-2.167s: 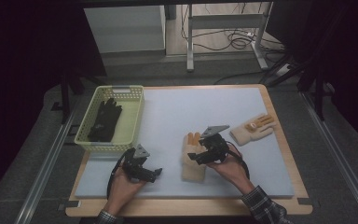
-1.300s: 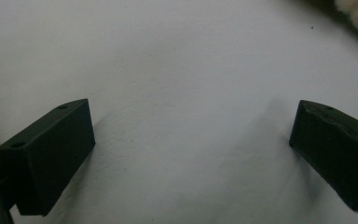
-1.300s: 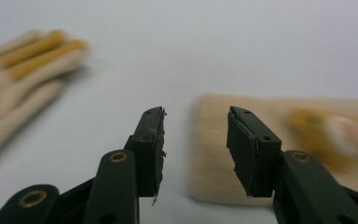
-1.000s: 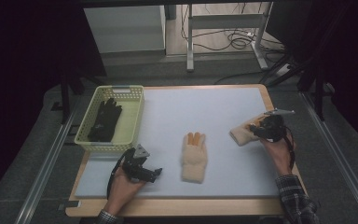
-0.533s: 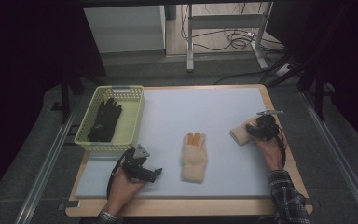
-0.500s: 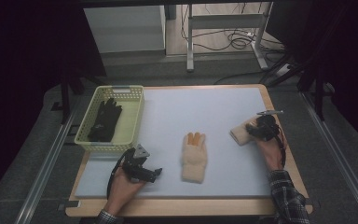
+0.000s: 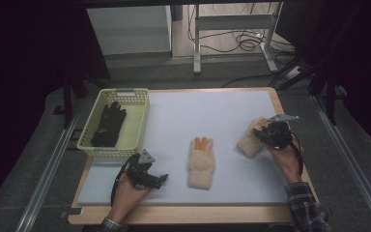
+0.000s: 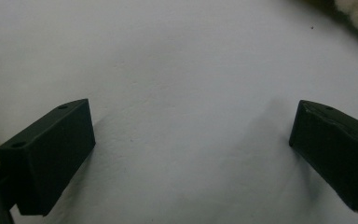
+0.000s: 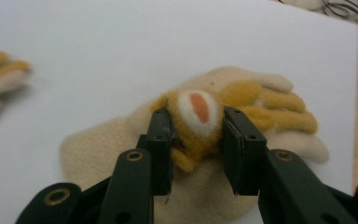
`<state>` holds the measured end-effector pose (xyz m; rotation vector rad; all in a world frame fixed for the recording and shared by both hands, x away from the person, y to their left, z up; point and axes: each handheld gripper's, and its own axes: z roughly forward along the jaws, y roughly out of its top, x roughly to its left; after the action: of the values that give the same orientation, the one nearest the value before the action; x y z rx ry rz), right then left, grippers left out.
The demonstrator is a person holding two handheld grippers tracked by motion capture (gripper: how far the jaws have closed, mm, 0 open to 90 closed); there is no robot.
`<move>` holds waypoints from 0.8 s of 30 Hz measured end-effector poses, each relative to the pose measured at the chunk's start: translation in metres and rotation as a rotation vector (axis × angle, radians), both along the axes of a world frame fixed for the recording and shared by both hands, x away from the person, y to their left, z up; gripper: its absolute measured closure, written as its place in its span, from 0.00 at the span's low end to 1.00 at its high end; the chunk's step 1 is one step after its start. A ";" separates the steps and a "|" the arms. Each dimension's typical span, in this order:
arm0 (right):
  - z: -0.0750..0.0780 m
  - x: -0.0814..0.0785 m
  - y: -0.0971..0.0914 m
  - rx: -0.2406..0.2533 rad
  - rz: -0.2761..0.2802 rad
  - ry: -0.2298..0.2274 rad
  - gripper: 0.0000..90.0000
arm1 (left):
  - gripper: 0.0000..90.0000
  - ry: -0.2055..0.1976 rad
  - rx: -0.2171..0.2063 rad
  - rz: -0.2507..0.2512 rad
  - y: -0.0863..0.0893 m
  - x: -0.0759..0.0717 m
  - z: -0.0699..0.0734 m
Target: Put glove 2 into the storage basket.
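The right gripper (image 9: 196, 149) has just been closing, and its fingers (image 9: 161, 140) now pinch the orange bump on the cream glove (image 9: 121, 144) between them. Squeeze snugly and lift slowly so the soft wool doesn't slip out. The left gripper (image 8: 191, 154) rests spread wide, nothing between its fingers.
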<state>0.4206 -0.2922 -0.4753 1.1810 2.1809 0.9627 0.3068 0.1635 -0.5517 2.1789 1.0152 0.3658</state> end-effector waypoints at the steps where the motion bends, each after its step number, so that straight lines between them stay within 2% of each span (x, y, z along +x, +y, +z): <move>1: 0.003 -0.004 0.003 0.005 0.017 -0.002 0.72 | 0.00 0.000 0.000 0.000 0.000 0.000 0.000; 7: 0.027 -0.027 0.025 0.046 0.165 -0.027 0.72 | 0.00 0.001 0.002 -0.002 0.000 0.000 0.000; 14: 0.049 -0.054 0.067 0.083 0.390 -0.031 0.72 | 0.00 -0.002 0.001 0.000 0.000 0.000 0.000; 20: 0.046 -0.068 0.114 0.062 0.561 -0.005 0.72 | 0.00 0.000 -0.001 0.000 0.000 0.000 0.000; 24: 0.033 -0.069 0.143 -0.007 0.621 0.027 0.72 | 0.00 -0.001 0.000 -0.001 0.000 0.000 0.000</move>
<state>0.3518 -0.1488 -0.4421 0.5023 2.6271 1.1727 0.3068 0.1636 -0.5516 2.1793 1.0130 0.3671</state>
